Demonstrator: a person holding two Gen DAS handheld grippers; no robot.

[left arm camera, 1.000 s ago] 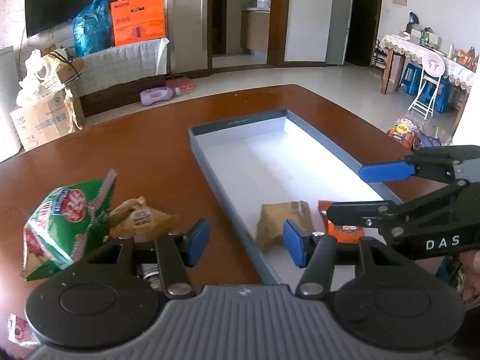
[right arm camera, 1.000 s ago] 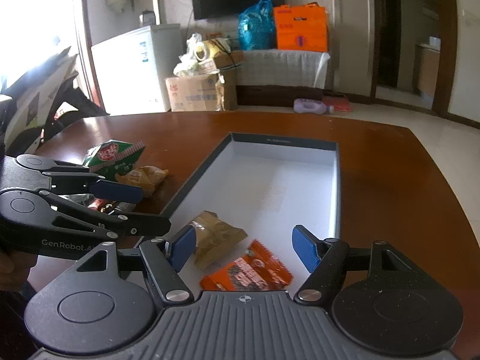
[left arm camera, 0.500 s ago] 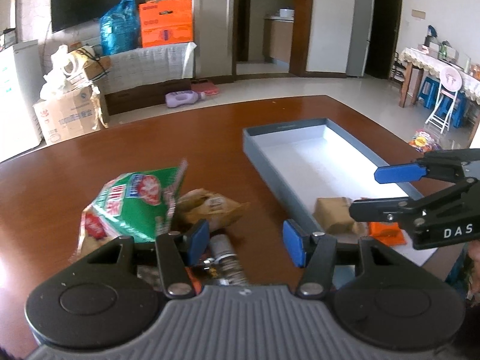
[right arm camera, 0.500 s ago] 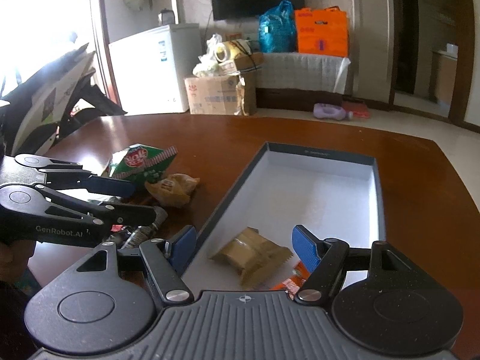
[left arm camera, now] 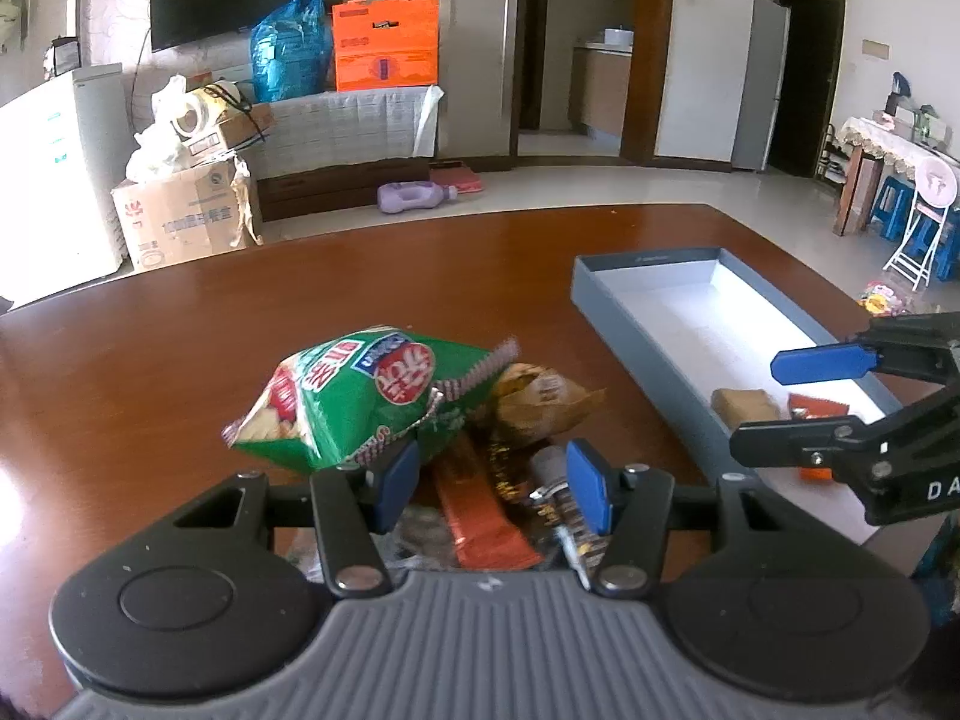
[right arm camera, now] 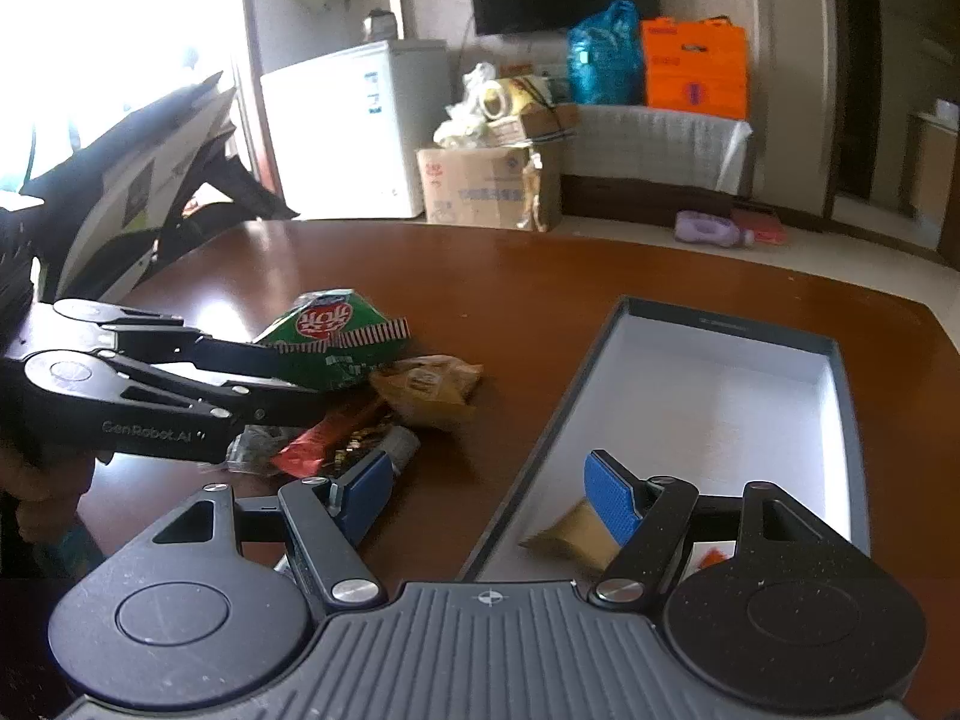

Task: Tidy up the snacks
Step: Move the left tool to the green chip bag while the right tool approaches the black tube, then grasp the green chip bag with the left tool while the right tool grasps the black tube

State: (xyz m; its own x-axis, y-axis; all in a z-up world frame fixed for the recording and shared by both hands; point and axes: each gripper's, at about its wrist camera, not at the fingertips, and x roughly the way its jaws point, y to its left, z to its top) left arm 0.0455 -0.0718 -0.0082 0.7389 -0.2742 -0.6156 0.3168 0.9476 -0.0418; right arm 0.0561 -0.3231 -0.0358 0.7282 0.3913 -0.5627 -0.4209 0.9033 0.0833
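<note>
Both tongs empty; the next snack is being chosen

The left gripper [left arm camera: 489, 483] is held open above the snack pile [left arm camera: 420, 414] on the table [left arm camera: 150, 372]; the right gripper [right arm camera: 486, 495], agape, straddles the tray [right arm camera: 720, 372] wall. A descent and pinch on one packet is judged next.

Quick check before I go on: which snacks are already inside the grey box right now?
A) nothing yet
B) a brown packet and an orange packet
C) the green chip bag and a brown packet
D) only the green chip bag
B: in the left wrist view a brown packet and an orange packet lie at the near end of the grey box, while the green chip bag sits outside it on the table.
</note>
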